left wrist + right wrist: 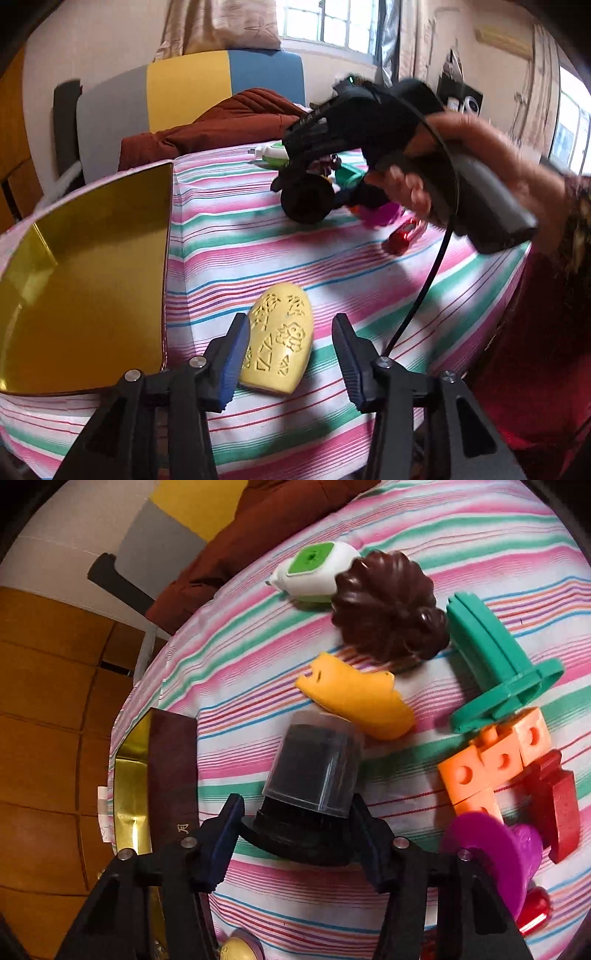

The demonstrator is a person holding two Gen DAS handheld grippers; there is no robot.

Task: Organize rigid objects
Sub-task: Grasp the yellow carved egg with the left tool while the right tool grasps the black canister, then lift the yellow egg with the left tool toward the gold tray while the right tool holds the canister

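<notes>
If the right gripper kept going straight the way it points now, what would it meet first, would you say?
Most likely the black-based container with a clear plastic cover, lying directly ahead of the right gripper, base already between the open jaws; depth is uncertain.

Yellow carved oval (279, 341) lies flat; black capped cylinder (314, 775) (clear cover) tilted.

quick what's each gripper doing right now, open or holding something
Left gripper: open, holding nothing, the yellow carved oval between its fingers.
Right gripper: around the black capped cylinder; cannot tell if it grips.
</notes>
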